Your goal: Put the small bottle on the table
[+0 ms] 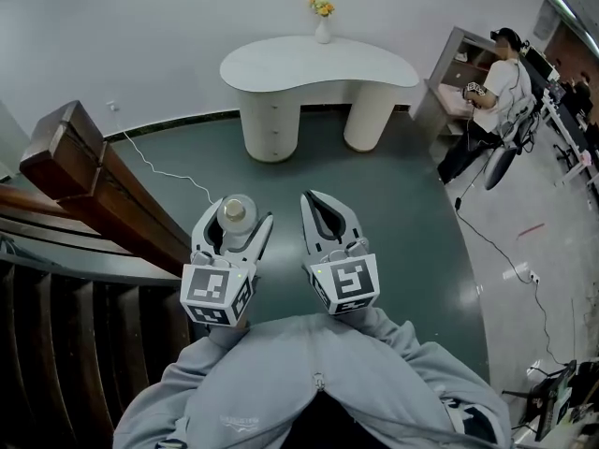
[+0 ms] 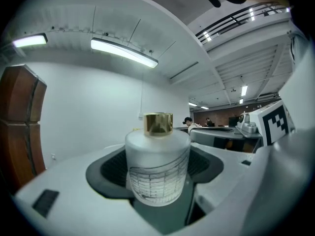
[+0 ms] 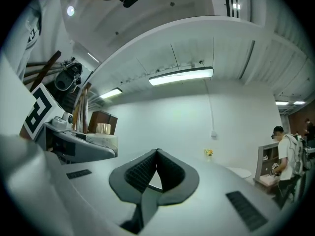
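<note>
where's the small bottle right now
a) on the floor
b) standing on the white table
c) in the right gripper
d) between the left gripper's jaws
d: the left gripper view shows the small bottle, frosted with a gold cap, clamped between the jaws of the left gripper, while the white table ahead carries only a vase.
</note>
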A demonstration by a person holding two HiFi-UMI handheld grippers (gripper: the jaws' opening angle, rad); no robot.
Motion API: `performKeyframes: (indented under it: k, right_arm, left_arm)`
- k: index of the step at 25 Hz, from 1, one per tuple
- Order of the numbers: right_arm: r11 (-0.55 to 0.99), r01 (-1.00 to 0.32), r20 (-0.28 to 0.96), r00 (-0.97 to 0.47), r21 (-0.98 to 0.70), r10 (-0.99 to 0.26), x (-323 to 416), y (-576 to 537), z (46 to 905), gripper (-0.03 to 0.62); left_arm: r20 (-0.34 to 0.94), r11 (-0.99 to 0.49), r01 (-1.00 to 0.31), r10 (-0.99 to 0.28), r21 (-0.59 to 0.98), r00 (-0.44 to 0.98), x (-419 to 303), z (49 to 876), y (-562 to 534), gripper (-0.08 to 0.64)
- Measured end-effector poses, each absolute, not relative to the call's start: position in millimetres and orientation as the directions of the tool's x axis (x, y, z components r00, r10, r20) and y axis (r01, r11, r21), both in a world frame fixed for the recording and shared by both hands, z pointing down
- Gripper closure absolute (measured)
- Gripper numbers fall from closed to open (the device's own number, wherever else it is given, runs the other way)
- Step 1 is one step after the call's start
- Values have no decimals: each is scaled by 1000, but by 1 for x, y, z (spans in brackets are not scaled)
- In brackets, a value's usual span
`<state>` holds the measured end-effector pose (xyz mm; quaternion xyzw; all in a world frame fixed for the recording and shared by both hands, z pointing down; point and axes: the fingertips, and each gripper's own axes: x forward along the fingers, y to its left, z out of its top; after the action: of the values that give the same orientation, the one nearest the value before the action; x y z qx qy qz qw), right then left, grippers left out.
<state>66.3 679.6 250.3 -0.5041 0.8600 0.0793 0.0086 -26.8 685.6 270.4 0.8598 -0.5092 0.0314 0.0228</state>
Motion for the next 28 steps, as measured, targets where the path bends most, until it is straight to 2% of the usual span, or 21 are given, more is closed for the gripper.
performKeyframes:
  k: [13,28]
  right_arm:
    - [496,-865,-56,-501,81,-864,71,616,265,566]
    - [475,-873,-63,-483,111,-873,26,445,274,566]
  left_arm:
    - [102,-475,-879,-874,40,476,-20,287,623,225]
    - [101,-527,-849,-844,26,527,-55,291,441,225]
